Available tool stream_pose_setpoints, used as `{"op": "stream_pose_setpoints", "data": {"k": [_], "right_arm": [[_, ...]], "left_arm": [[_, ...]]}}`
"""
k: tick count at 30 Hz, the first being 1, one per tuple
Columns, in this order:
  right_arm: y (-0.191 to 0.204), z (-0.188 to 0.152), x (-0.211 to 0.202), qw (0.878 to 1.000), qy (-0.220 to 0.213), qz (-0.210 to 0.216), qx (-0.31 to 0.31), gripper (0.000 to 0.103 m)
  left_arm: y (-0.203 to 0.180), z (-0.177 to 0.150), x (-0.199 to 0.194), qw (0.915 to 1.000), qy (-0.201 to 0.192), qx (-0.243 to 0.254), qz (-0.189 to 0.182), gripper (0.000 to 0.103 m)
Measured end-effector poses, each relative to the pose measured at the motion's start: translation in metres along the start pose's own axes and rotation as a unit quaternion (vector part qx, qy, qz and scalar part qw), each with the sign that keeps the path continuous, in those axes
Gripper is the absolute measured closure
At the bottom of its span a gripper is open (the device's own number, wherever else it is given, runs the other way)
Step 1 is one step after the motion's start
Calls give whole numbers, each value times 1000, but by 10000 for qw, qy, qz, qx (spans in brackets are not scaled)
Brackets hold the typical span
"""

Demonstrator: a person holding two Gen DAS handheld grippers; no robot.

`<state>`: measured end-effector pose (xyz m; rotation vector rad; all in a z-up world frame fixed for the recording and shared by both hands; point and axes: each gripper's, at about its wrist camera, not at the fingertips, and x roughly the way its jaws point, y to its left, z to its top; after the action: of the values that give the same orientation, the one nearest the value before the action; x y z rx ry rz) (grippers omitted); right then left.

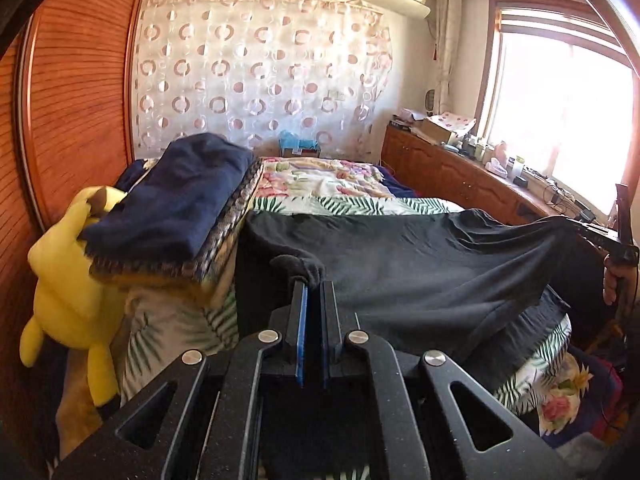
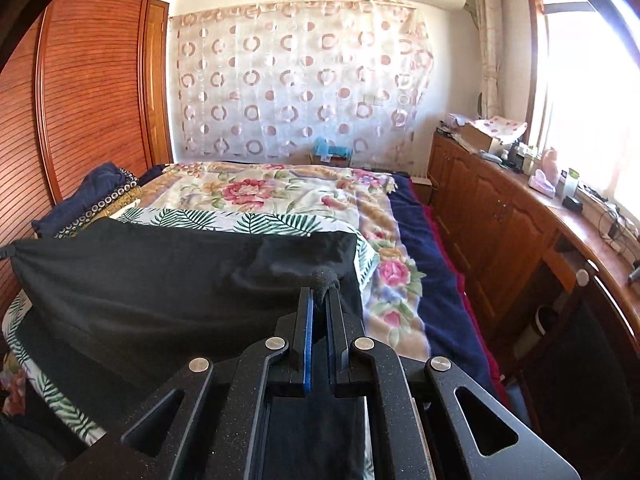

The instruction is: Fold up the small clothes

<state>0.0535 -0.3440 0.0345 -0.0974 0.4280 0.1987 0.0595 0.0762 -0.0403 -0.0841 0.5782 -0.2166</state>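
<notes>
A black garment (image 1: 420,268) is stretched flat above the near end of the bed, held at two corners. My left gripper (image 1: 314,280) is shut on its left corner, a bunch of cloth sticking out past the fingertips. My right gripper (image 2: 322,290) is shut on the right corner of the same garment (image 2: 160,280). The right gripper also shows at the far right of the left wrist view (image 1: 618,236), with the person's hand below it. The garment's lower part hangs over the bed edge.
A stack of folded dark blue and patterned clothes (image 1: 180,208) sits on the bed's left side, by a yellow plush toy (image 1: 64,280). The floral bedspread (image 2: 260,196) lies beyond. A wooden wardrobe (image 2: 88,100) stands left, a cluttered wooden cabinet (image 2: 500,208) right under the window.
</notes>
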Motion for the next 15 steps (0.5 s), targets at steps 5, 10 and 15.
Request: {"op": "stream_pose_setpoints", "data": {"k": [5,10,15], "right_arm": [[-5,-23,-9,9998,182,-10,57,98],[-4,-36,-3,9989,454,7,123,98],[0,-52,14,9968,781,-44,149,98]], "left_arm": [[1,-28,1,9996,285,-20,43,97],[4,-45,12,9987,481,-45,158,97],[8,-58,24,9969,747,-127,206,97]]}}
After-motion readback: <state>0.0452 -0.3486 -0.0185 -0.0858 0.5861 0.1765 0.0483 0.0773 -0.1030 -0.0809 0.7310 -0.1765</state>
